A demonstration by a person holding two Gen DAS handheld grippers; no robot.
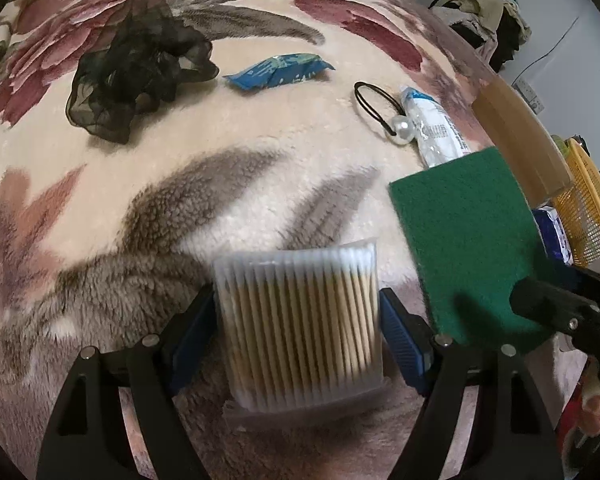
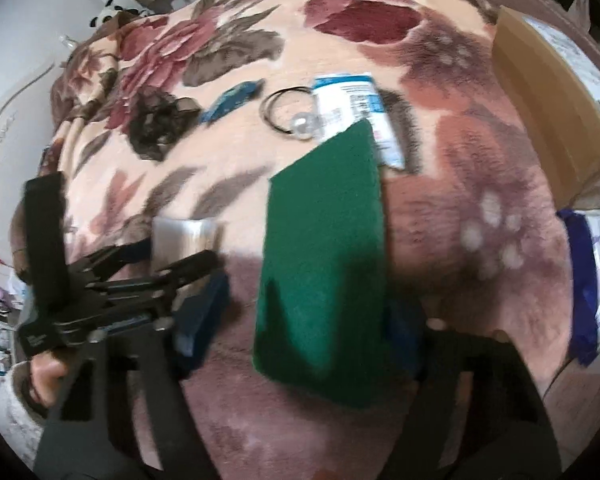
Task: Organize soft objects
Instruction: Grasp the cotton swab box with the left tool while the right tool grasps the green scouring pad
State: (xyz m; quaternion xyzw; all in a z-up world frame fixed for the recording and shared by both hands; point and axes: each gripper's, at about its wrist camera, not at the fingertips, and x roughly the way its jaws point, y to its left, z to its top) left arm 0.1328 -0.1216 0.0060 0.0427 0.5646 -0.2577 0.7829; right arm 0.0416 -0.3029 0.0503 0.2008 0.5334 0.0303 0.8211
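My left claw (image 1: 300, 320) grips the swab pack (image 1: 300, 332) just above the floral blanket (image 1: 180, 168). My right claw (image 2: 304, 320) has the green pad (image 2: 324, 248) between its fingers, though blur leaves the grip unsure.

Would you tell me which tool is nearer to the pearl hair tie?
Right. Its tool holds the green pad just short of the hair tie; the left tool sits farther back.

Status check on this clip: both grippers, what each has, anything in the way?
Left gripper shut on cotton swab pack. Right gripper around green scouring pad, grip unclear. Hair tie, blue packet and black scarf lie ahead.
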